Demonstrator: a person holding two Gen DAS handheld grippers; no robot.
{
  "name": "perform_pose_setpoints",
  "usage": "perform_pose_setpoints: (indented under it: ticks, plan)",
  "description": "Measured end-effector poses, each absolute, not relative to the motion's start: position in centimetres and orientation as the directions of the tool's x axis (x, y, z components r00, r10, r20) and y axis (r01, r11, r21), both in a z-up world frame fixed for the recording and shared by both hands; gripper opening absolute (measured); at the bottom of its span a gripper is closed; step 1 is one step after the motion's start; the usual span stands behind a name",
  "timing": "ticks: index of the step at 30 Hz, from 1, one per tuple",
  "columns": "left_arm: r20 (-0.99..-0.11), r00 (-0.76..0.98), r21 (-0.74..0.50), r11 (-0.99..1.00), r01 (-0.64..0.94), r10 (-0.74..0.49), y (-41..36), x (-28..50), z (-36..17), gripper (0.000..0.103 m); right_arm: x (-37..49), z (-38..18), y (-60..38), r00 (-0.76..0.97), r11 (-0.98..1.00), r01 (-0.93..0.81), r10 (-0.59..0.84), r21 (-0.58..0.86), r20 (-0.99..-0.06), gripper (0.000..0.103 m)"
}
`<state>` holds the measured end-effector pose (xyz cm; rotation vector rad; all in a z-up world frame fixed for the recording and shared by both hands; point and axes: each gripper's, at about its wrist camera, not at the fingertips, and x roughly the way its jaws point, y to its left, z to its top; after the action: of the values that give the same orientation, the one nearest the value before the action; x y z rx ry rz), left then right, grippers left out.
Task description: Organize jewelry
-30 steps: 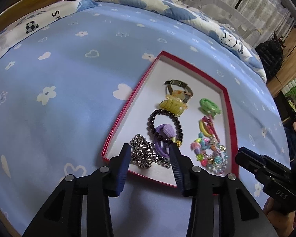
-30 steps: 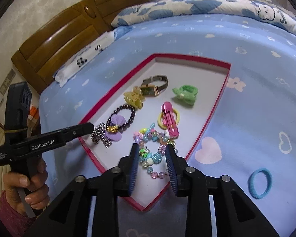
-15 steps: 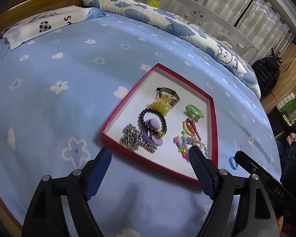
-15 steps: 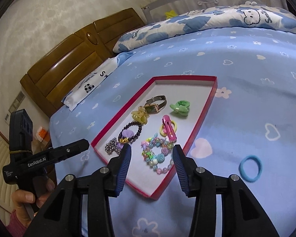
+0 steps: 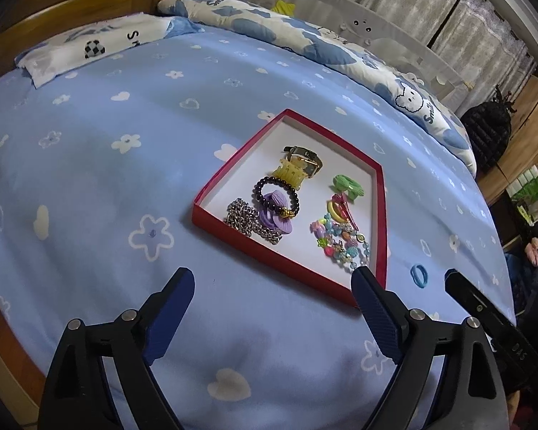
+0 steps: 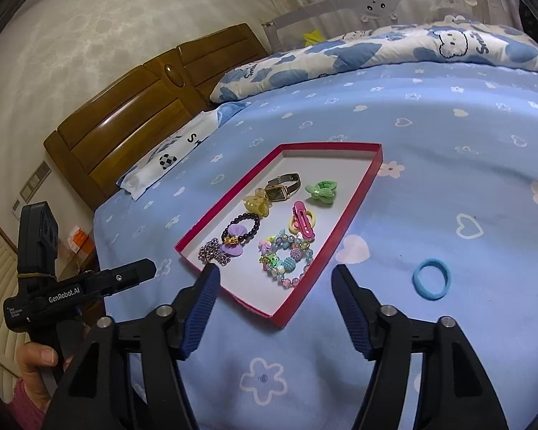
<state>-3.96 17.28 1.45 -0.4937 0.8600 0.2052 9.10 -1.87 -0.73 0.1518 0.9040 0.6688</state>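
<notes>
The left hand-held gripper (image 5: 270,285), in its own wrist view, hangs above the blue flower-and-heart printed bed sheet (image 5: 107,165) with its blue-padded jaws spreading apart and nothing between them. Beyond it lies the shallow red-rimmed, white-floored cardboard tray (image 5: 211,211), which already holds a silver chain necklace (image 5: 242,216), a dark beaded bracelet with a gold charm (image 5: 276,197) around a purple bow clip (image 5: 274,211), a yellow claw clip (image 5: 288,173) touching a gold watch with a grey band (image 5: 305,159), a green bow hair tie (image 5: 348,186), a pink snap clip on yellow rings (image 5: 340,209) and a multicoloured bead bracelet (image 5: 342,245). One small blue elastic hair ring (image 5: 419,275) lies on the sheet just outside the tray's right wall. In the right wrist view, the right hand-held gripper (image 6: 274,279) is likewise released, its jaws opening on empty air over the tray's near corner, while the left device shows at the left edge in the person's hand (image 6: 36,362). The same pieces sit spread in the tray without overlap beyond the bracelet-and-bow pair, and the blue ring rests on the sheet to the right, apart from the tray. By my reading nearly everything is gathered; the blue ring looks like the one piece left to bring in.
</notes>
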Motion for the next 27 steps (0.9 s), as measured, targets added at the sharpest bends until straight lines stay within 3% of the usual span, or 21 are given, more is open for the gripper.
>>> perform_pose_setpoints:
  ticks: [8, 11, 13, 18, 27]
  plan:
    - [-0.738, 0.675, -0.265, 0.916, -0.3, 0.008, 16.0, -5.6, 6.2, 0.091, 8.0, 4.0, -1.6, 0.463, 0.778, -0.549, 0.588, 0.306, -0.664, 0.085]
    - [-0.714, 0.698, -0.216, 0.931, -0.293, 0.054, 15.3, -6.6, 8.0, 0.102, 7.7, 6.5, -1.9, 0.504, 0.781, -0.567, 0.581, 0.262, -0.64, 0.095]
    - [-0.691, 0.715, -0.164, 0.939, -0.301, 0.108, 14.6, -7.4, 8.7, 0.102, 7.3, 7.8, -2.1, 0.538, 0.791, -0.569, 0.565, 0.225, -0.625, 0.102]
    - [-0.684, 0.708, -0.099, 0.938, -0.333, 0.179, 12.8, -8.4, 7.4, 0.102, 6.2, 7.6, -2.3, 0.588, 0.812, -0.551, 0.541, 0.192, -0.602, 0.102]
    - [-0.691, 0.682, -0.028, 0.934, -0.356, 0.239, 10.7, -8.4, 5.0, 0.102, 5.2, 2.7, -2.5, 0.563, 0.836, -0.505, 0.507, 0.214, -0.652, 0.102]
